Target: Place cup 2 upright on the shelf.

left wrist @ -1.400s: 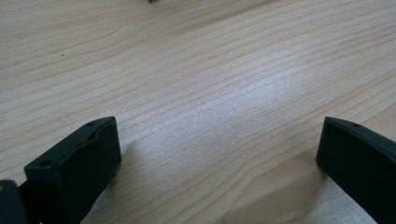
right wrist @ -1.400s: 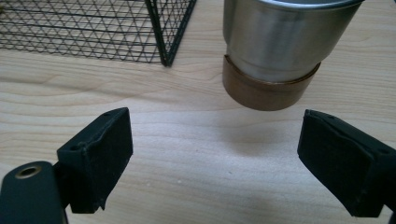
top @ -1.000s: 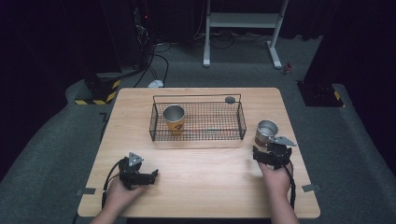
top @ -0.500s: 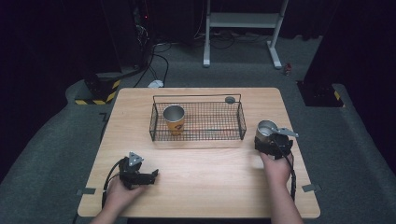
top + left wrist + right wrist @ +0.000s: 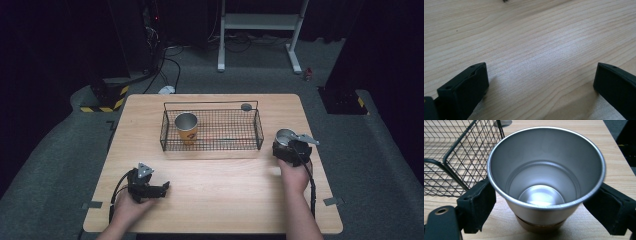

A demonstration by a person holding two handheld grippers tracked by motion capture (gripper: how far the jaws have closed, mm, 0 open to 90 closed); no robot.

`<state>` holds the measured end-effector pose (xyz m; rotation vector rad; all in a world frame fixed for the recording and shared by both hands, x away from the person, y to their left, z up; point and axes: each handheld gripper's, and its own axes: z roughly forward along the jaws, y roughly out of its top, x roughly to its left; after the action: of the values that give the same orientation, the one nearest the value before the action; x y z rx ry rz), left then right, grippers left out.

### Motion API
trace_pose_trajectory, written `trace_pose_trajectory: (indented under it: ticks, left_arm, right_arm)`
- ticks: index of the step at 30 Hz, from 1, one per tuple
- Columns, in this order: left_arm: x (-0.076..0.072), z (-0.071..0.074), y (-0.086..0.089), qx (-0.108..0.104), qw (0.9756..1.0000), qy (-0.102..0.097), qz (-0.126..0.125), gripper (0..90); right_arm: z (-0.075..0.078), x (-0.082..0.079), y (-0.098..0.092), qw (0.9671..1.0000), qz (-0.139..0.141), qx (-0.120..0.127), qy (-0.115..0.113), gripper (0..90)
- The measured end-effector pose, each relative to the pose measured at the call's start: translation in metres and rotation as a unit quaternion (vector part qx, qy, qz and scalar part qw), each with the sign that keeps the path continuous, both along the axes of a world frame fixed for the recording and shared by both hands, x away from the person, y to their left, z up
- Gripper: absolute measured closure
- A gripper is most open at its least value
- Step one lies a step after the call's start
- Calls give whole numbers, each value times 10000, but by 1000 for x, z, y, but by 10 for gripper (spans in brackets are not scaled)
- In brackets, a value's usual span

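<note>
Right claw (image 5: 544,202): jaws either side of a steel cup (image 5: 546,177), touching its wall, apparently for lifting into the wire basket (image 5: 212,131) just beside it, where another cup (image 5: 186,127) stands. Left claw (image 5: 541,82): spread, idle on the table (image 5: 536,37).
</note>
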<state>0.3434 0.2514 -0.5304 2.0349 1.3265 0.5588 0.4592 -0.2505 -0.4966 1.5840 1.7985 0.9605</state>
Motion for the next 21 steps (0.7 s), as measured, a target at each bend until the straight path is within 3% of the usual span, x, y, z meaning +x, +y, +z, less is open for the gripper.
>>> trace_pose_trajectory:
  ticks: [5, 16, 21]
  left_arm:
    - [0, 0, 0, 9, 10000, -7, -6, 2]
    - [0, 0, 0, -10, 10000, 2, 4, 2]
    - [0, 0, 0, 9, 10000, -3, -4, 2]
  right_arm:
    - [4, 4, 4, 9999, -19, -93, 43, 121]
    - [1, 9, 1, 9998, -64, -35, -168, 145]
    - [2, 9, 3, 9996, -35, -146, -229, 180]
